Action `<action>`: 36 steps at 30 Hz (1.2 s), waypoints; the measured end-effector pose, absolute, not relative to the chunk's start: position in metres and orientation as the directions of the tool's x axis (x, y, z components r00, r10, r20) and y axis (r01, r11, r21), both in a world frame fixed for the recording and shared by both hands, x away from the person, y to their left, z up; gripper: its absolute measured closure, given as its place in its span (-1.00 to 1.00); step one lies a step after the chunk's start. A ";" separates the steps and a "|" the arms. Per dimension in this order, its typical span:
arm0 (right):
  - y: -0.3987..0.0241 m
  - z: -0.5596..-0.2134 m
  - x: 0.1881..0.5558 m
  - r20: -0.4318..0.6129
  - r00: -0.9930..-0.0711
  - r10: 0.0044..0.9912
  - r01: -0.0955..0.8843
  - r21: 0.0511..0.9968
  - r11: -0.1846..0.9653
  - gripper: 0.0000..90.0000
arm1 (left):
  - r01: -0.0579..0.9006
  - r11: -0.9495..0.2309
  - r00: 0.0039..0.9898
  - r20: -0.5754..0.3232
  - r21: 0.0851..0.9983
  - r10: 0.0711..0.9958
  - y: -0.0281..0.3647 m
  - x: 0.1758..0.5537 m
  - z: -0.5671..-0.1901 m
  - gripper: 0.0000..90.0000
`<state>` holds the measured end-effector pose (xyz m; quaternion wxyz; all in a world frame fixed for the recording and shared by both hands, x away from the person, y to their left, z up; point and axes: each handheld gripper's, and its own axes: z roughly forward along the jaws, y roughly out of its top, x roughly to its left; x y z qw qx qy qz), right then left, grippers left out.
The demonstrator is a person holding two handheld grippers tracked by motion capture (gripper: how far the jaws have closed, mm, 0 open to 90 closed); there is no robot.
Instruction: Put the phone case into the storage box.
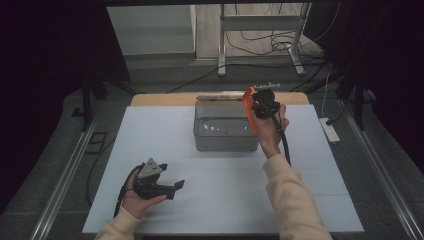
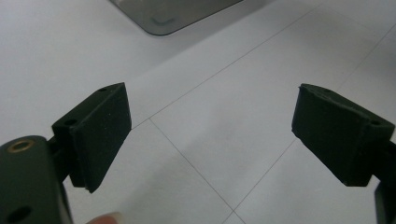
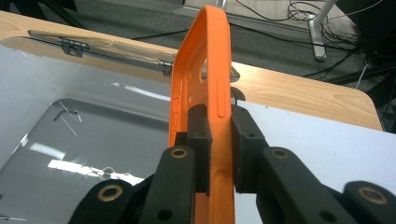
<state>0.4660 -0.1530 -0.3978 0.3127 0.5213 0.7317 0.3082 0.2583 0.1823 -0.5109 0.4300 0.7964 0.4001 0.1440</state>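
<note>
A: Where is the case [image 3: 201, 70]?

B: Held on edge over the right rim of the box [image 1: 225, 131], clamped by its side wall in the right gripper [image 3: 219, 135].

A: Handling?

B: Likely light, thin and flexible; grip the rim, not the open back.

A: Poses?

B: Right hand [image 1: 267, 131] raised beside the box. Left gripper [image 2: 210, 135], jaws wide and empty, rests on the bench [image 1: 210, 200] well short of the box
</note>
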 end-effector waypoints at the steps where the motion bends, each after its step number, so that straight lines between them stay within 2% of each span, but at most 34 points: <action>1: -0.153 -0.399 0.467 -0.140 -0.259 0.956 0.572 0.775 0.268 0.78 | 0.514 -0.310 0.639 -0.115 0.800 0.761 0.182 0.258 -0.511 -0.74; 36: -0.150 -0.419 0.477 -0.146 -0.245 0.959 0.618 0.738 0.270 0.78 | 0.516 -0.313 0.638 -0.113 0.797 0.762 0.182 0.258 -0.512 -0.74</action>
